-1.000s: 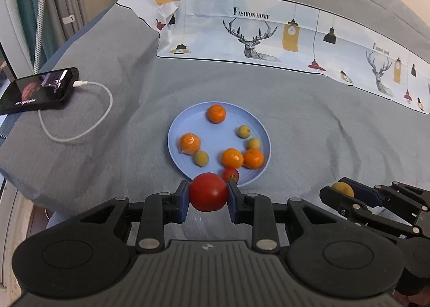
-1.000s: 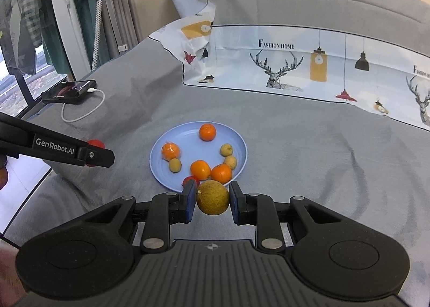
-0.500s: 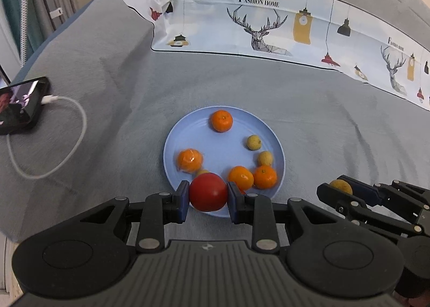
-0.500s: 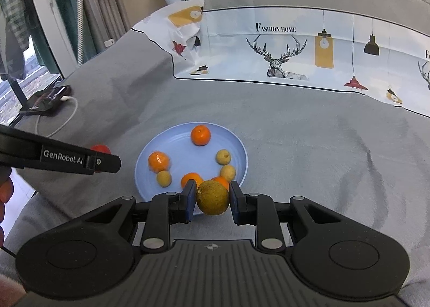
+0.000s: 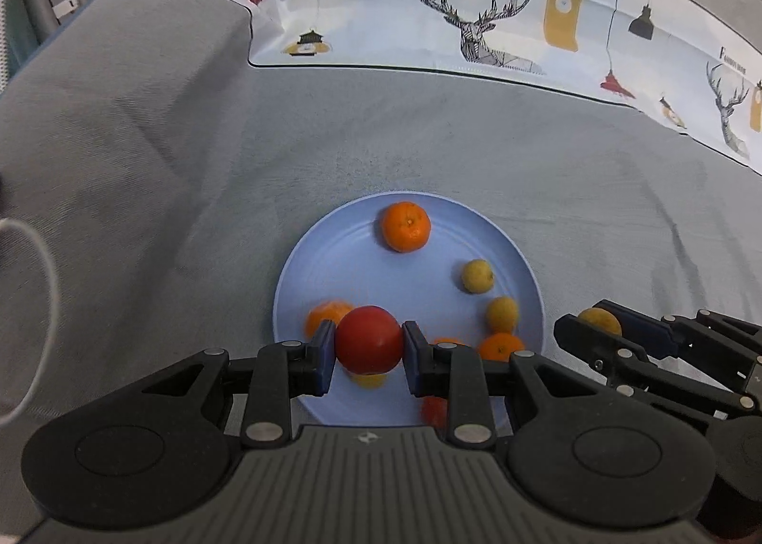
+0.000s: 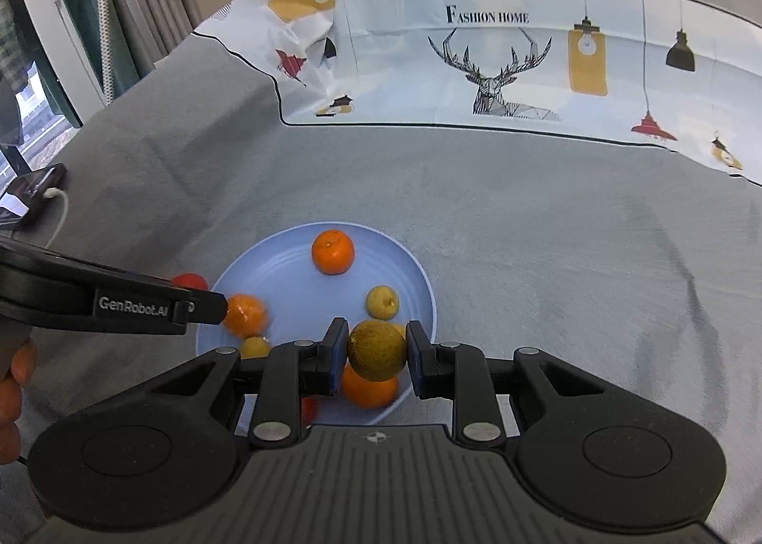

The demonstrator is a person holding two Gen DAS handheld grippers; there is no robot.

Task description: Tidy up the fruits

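Observation:
My left gripper [image 5: 367, 353] is shut on a red tomato [image 5: 368, 340], held above the near left part of a light blue plate [image 5: 333, 258]. My right gripper [image 6: 375, 356] is shut on a yellow-green round fruit [image 6: 377, 350] above the plate's [image 6: 285, 272] near right side. On the plate lie an orange mandarin [image 5: 405, 226] at the back, small yellow fruits [image 5: 476, 276] on the right and more oranges near the front, partly hidden by the fingers. The right gripper [image 5: 595, 330] also shows at the right of the left wrist view.
A grey cloth [image 5: 428, 149] covers the surface. A white printed sheet [image 6: 476, 58] with deer and lamps lies at the back. A phone [image 6: 31, 192] on a white cable lies at the far left. A person's fingers [image 6: 14, 382] show at the left edge.
Both grippers have moved forward and down toward the plate, each still holding its fruit. The plate now looks larger and lies under the fingertips.

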